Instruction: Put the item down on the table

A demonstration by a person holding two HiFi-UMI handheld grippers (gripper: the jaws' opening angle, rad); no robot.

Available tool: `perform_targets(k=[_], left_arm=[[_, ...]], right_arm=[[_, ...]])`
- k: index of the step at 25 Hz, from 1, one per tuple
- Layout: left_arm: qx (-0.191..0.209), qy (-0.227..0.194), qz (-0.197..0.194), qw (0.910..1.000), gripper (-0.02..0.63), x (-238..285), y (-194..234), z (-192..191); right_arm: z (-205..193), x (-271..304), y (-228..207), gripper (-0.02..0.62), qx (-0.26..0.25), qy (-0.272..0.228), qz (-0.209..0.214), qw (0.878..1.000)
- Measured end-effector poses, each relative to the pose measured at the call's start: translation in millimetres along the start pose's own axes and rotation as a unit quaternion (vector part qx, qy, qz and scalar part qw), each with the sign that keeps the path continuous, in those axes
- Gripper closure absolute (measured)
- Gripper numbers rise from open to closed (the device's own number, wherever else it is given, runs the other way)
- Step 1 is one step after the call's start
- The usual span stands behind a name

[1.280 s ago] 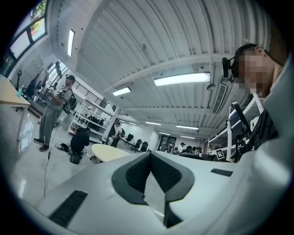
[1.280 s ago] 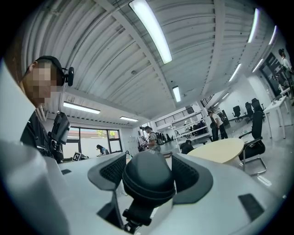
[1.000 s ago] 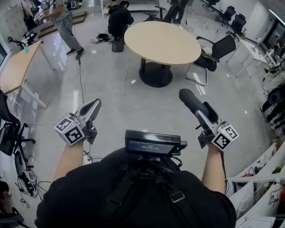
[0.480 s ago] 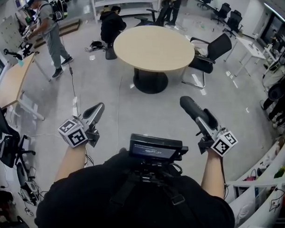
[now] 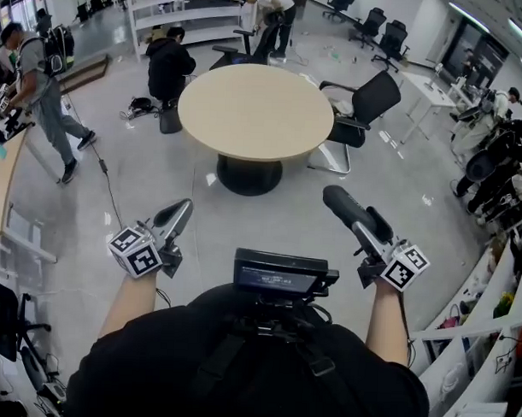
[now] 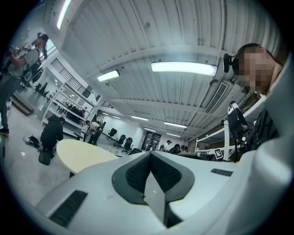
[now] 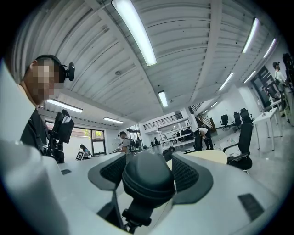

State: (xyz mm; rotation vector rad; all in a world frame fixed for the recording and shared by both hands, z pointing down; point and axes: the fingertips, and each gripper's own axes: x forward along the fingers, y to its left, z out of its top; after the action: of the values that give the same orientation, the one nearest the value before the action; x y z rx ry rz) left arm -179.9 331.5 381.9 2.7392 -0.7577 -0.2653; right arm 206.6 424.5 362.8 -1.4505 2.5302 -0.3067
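My right gripper (image 5: 369, 231) is shut on a long black zipped case (image 5: 351, 212), held up in the air over the grey floor at the right of the head view. In the right gripper view the rounded end of the case (image 7: 148, 176), with its zip pull hanging below, fills the gap between the two jaws. My left gripper (image 5: 175, 216) hangs at the left with its jaws closed together and nothing in them; its dark pads (image 6: 138, 172) meet in the left gripper view. A round beige table (image 5: 256, 109) stands ahead, beyond both grippers.
A black office chair (image 5: 363, 100) stands right of the table. A person crouches (image 5: 168, 63) behind it, another walks (image 5: 43, 93) at the far left. White shelving (image 5: 487, 339) runs along my right. A device (image 5: 284, 273) sits on my chest.
The round table and room have slid left and nearer in the head view as I move. Both grippers keep their pose; the black case stays held.
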Motion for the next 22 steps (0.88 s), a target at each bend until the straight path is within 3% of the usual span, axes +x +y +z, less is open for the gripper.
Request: perform_targets(k=[10,15,22], left_arm=[[0.014,-0.002,0.0,0.9999,0.606,19,148,62],[0.017,-0.003,0.02,0.9997,0.606,23,165,61],[0.008,0.001,0.061,0.9981,0.606,79,191,55]], right_arm=[[17,168,-5,0.279,-0.015,-0.022,0.019,0.999],[8,188,-29,0.278,-0.004,-0.004,0.024,1.0],[15,223,-110,0.279,0.015,0.001,0.043,0.999]])
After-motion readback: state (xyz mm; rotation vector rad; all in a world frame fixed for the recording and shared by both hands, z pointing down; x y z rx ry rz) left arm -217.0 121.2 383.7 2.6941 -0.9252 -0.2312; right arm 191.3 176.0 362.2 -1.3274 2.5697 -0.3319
